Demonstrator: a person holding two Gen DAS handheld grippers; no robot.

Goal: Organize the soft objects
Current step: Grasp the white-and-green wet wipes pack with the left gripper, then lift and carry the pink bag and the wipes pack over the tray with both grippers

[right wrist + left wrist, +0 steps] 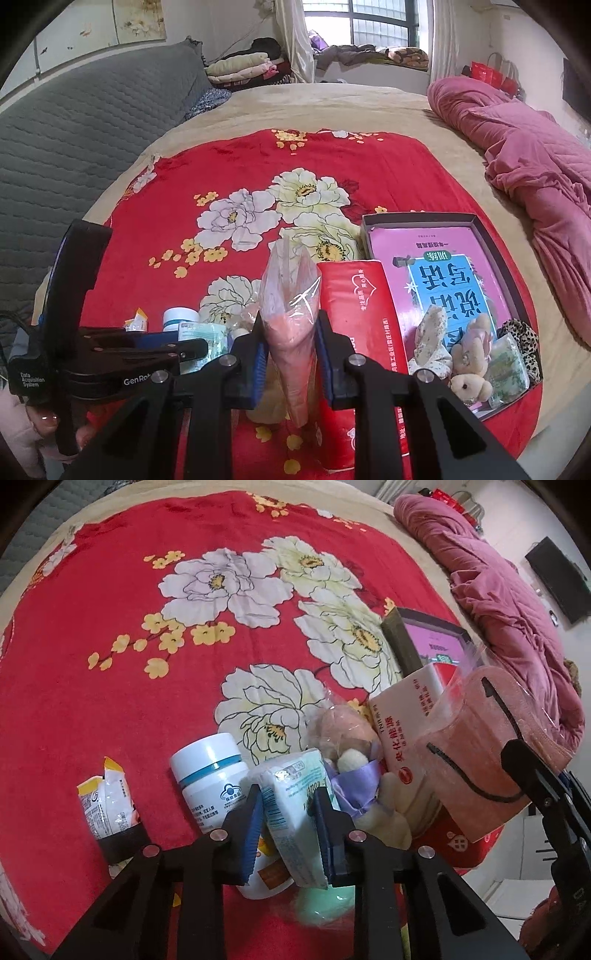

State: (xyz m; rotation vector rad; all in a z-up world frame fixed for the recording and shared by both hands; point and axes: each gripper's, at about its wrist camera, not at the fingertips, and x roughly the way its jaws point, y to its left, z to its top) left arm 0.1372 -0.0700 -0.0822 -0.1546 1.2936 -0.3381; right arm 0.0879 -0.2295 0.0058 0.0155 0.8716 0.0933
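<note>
My left gripper is shut on a white-green tissue pack, held just above the red blanket. My right gripper is shut on a pink towel in a clear bag; the same bag shows at the right of the left wrist view. A plush bear bouquet lies behind the tissue pack. The open box at the right holds a small plush bear, a floral cloth, a tissue pack and a leopard scrunchie.
A white pill bottle, a snack packet and a red-white tissue package lie on the floral blanket. A pink quilt lies along the right. A grey headboard stands at the left.
</note>
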